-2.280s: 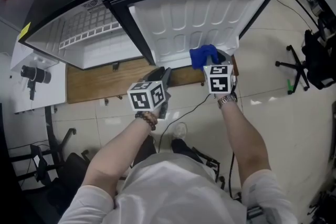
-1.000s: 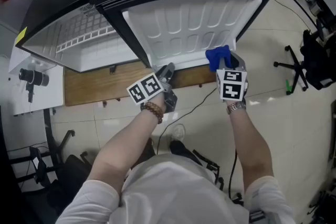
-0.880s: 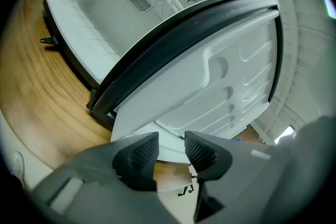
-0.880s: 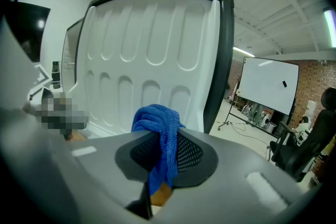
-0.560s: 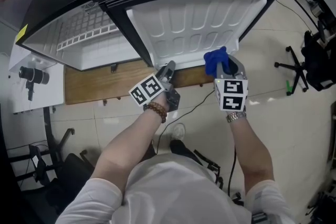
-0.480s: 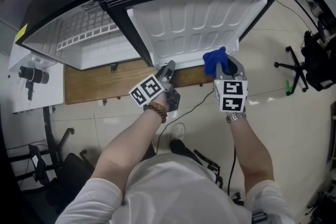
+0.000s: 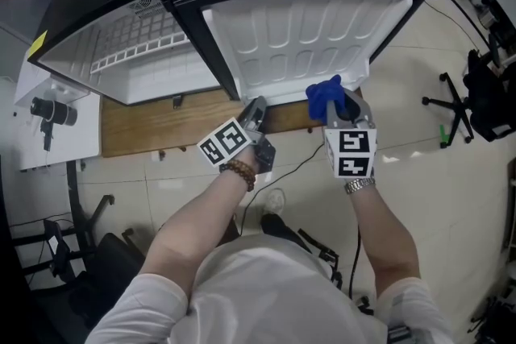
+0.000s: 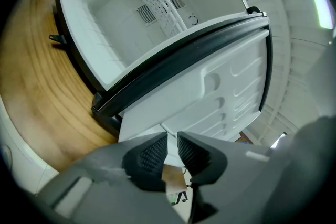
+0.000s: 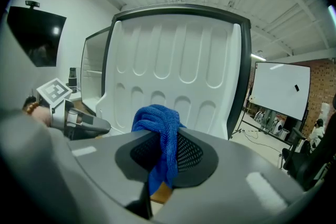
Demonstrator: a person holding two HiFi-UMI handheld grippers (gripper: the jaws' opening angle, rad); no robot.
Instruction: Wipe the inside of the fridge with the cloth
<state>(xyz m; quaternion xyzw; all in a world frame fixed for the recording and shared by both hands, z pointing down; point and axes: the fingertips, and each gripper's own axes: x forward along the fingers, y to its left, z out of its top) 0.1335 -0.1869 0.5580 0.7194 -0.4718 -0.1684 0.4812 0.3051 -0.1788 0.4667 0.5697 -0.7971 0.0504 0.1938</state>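
Note:
The small fridge lies with its white inner door (image 7: pixel 306 28) swung open beside the cabinet (image 7: pixel 137 52). My right gripper (image 7: pixel 334 105) is shut on a blue cloth (image 7: pixel 325 97) just in front of the door's lower edge. In the right gripper view the cloth (image 9: pixel 157 123) hangs bunched between the pads, facing the moulded door (image 9: pixel 173 60). My left gripper (image 7: pixel 256 107) sits at the door's lower left corner. Its jaws have just been closing, and in the left gripper view the pads (image 8: pixel 152 155) pinch the door's thin white edge (image 8: pixel 169 132).
The fridge rests on a wooden platform (image 7: pixel 153 125). A wire shelf (image 8: pixel 152 2) stands inside the cabinet. A white table with a camera (image 7: pixel 52 113) is at the left, an office chair (image 7: pixel 463 97) at the right. A cable (image 7: pixel 302 165) runs over the floor.
My right gripper with the cloth has shifted a little left along the door's lower edge. The left gripper has stayed at the door's corner.

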